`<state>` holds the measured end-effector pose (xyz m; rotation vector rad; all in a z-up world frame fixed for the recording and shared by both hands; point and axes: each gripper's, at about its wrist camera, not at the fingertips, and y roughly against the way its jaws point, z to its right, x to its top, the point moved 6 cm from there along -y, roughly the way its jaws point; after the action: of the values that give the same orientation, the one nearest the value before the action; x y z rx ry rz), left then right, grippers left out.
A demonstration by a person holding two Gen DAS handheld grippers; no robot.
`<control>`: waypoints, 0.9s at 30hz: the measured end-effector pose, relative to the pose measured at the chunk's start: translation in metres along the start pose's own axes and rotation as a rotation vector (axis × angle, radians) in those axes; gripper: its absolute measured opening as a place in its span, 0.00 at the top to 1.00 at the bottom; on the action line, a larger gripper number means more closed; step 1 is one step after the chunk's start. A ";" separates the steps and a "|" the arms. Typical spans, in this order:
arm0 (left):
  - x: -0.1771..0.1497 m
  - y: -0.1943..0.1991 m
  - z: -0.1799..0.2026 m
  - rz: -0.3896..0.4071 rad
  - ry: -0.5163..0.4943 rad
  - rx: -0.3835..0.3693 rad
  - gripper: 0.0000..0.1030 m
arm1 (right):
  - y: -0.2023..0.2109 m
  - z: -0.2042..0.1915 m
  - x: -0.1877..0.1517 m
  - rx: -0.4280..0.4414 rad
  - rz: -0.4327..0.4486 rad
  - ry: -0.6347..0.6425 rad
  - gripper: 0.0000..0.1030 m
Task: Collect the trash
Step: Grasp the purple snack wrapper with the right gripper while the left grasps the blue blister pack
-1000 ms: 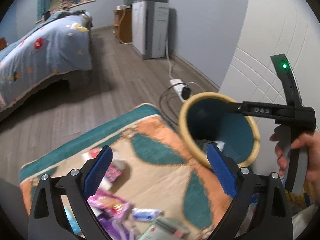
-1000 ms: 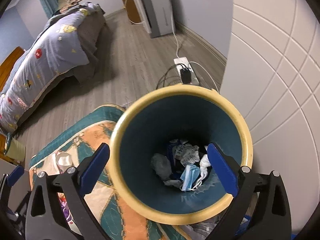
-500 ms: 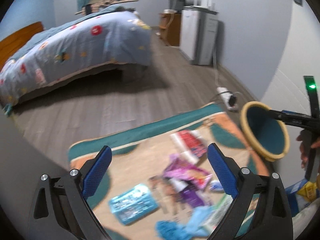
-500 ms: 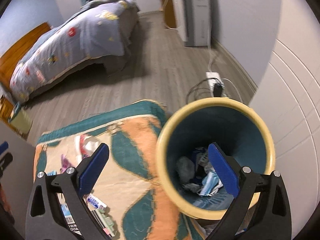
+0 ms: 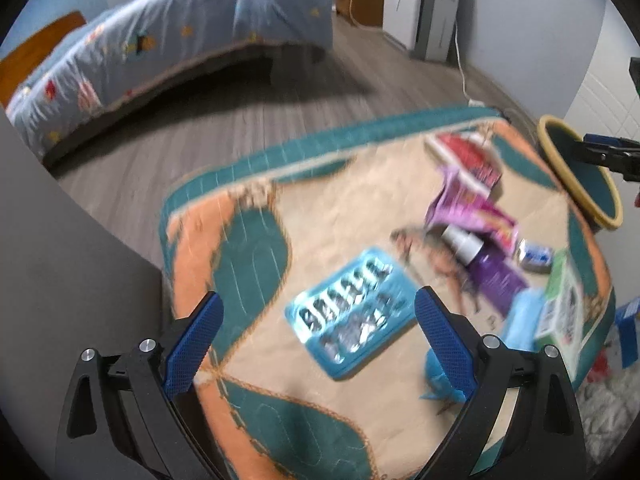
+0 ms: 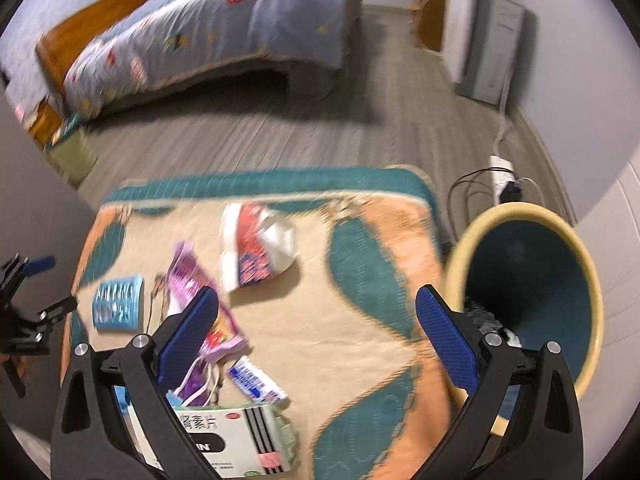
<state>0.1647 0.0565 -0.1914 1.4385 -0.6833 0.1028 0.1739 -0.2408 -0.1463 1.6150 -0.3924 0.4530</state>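
Observation:
Trash lies on an orange and teal rug: a blue blister pack, a purple wrapper, a red and white packet, a small blue and white tube and a white medicine box. A yellow-rimmed bin with trash inside stands at the rug's right edge. My left gripper is open and empty above the blister pack. My right gripper is open and empty above the rug, left of the bin.
A bed with a blue quilt stands behind the rug. A white appliance and a power strip with cables are by the right wall. Grey furniture borders the rug's left side.
Both grippers have swung left, away from the bin. The right one left the bin's mouth; the left one now hangs over the blister pack. Both stay open.

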 end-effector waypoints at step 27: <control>0.006 -0.075 0.012 -0.148 -0.038 -0.001 0.07 | -0.084 -0.068 -0.035 0.068 -0.219 0.254 0.17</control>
<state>0.1998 0.0310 -0.2547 1.4884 -0.6053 -0.0398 0.1820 -0.1660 -0.2313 1.6205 -0.0087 0.5007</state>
